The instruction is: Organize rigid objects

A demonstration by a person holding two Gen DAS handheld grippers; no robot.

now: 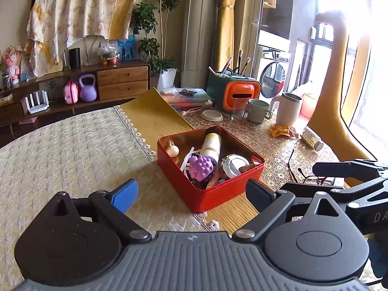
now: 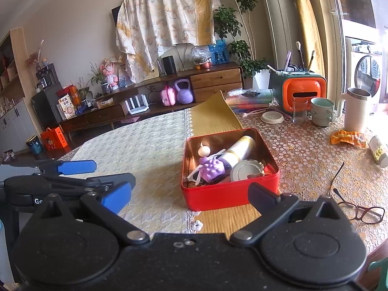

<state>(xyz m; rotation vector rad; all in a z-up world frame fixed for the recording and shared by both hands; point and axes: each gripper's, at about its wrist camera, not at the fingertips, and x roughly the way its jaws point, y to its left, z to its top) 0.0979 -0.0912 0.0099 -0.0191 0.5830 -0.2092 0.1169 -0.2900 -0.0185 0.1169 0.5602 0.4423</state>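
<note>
A red tin box [image 1: 218, 195] [image 2: 230, 195] sits on the table straight ahead in both views. It holds a purple knobbly toy [image 1: 200, 166] [image 2: 211, 167], a white and yellow bottle [image 1: 211, 145] [image 2: 238, 151], a round metal lid [image 1: 234, 165] [image 2: 246, 171] and a small wooden knob [image 1: 172, 149] [image 2: 203, 150]. My left gripper [image 1: 191, 195] is open and empty, just short of the box. My right gripper [image 2: 189, 197] is open and empty, also just short of the box. The left gripper also shows at the left of the right wrist view [image 2: 72, 169].
Glasses [image 2: 359, 212] lie right of the box. A pill bottle [image 2: 378, 149] and an orange packet [image 2: 348, 138] lie further right. A white jug [image 2: 355, 110], green mug [image 2: 322, 111], glass [image 2: 299, 110], round lid [image 2: 272, 117] and orange-green organiser [image 2: 300, 89] stand behind.
</note>
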